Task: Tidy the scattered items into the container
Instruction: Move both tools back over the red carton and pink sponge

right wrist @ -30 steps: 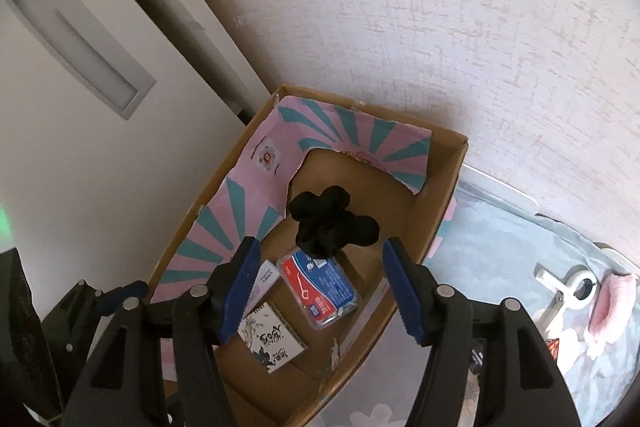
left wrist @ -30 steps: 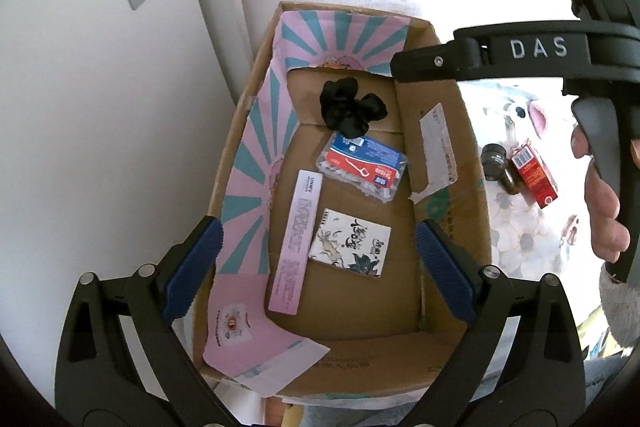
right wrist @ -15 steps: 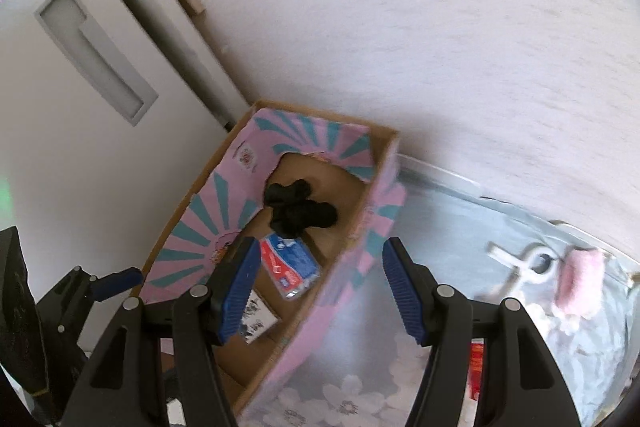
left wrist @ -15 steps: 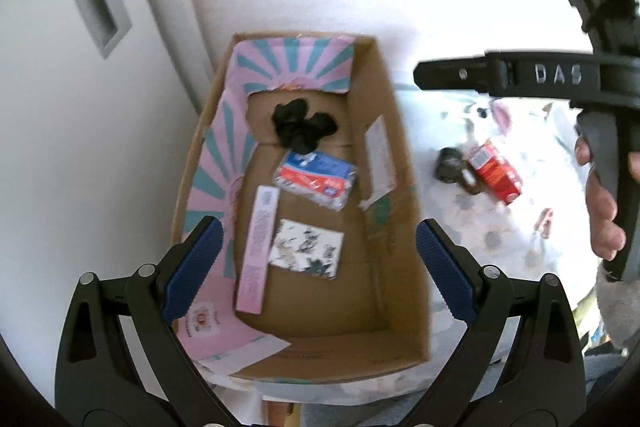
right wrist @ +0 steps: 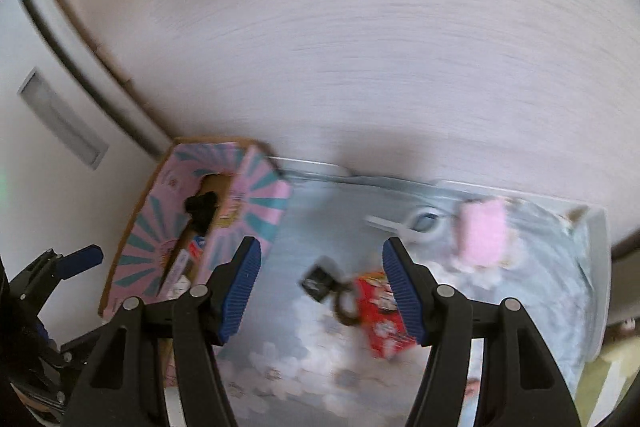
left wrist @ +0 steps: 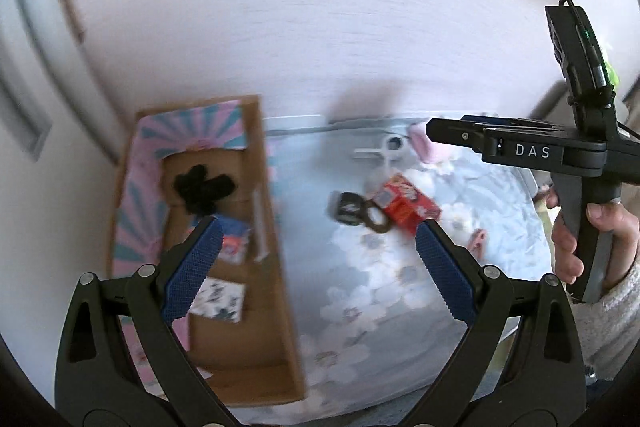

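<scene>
The cardboard box (left wrist: pixel 276 291) with pink and teal flaps stands at the left and also shows in the right wrist view (right wrist: pixel 256 203). Inside lie a black scrunchie (left wrist: pixel 202 189), a blue-red packet (left wrist: pixel 234 241) and a printed card (left wrist: pixel 220 299). On the floral cloth lie a red carton (left wrist: pixel 410 205) (right wrist: pixel 380 319), a dark small bottle (left wrist: pixel 348 209) (right wrist: pixel 318 281), a brown ring (left wrist: pixel 376 219), a white clip (left wrist: pixel 384 151) and a pink fluffy item (right wrist: pixel 482 231). My left gripper (left wrist: pixel 316 267) is open and empty above the box's right wall. My right gripper (right wrist: pixel 322 287) is open and empty above the bottle and carton.
A white wall runs behind the table and a white door (right wrist: pixel 60 123) stands at the left. The table's right edge (right wrist: pixel 596 287) is near the pink item. A small pink object (left wrist: pixel 478 241) lies on the cloth. Both views are motion-blurred.
Both grippers have swung right, away from over the box and toward the items on the cloth. The box now sits at the left of both views. Both stay open.
</scene>
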The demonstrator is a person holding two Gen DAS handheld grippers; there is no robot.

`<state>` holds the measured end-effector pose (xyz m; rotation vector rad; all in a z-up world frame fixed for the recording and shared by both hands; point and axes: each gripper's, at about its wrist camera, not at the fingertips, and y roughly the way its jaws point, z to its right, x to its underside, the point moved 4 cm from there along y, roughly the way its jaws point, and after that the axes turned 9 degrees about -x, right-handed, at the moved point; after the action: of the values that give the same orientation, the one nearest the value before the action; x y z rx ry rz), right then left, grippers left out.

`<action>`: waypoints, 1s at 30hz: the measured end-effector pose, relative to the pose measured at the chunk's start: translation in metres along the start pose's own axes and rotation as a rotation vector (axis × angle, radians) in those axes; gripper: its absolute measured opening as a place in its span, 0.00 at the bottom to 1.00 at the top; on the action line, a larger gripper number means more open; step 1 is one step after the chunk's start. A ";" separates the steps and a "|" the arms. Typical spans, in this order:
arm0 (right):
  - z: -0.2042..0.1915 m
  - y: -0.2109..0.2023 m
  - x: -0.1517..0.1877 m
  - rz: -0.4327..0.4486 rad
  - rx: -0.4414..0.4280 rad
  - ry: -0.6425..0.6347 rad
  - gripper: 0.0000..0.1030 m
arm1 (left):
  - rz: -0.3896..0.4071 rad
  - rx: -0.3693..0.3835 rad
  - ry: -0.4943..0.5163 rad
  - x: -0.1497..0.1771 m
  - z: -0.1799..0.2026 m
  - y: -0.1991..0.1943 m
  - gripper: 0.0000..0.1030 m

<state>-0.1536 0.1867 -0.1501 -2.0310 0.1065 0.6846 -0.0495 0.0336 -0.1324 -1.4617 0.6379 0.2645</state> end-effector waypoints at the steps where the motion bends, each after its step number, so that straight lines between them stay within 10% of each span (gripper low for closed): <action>1: 0.010 -0.006 0.002 0.006 0.009 0.013 0.58 | -0.004 0.006 0.015 -0.002 0.009 0.003 0.94; 16: 0.105 -0.033 0.021 0.005 0.064 0.127 0.58 | -0.194 0.106 0.025 0.015 0.114 0.080 0.94; 30: 0.144 -0.008 0.024 -0.052 0.036 0.119 0.57 | -0.338 -0.085 -0.114 0.018 0.144 0.148 0.94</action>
<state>-0.1914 0.3133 -0.2117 -2.0326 0.1341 0.5255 -0.0793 0.1873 -0.2686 -1.5964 0.2828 0.1108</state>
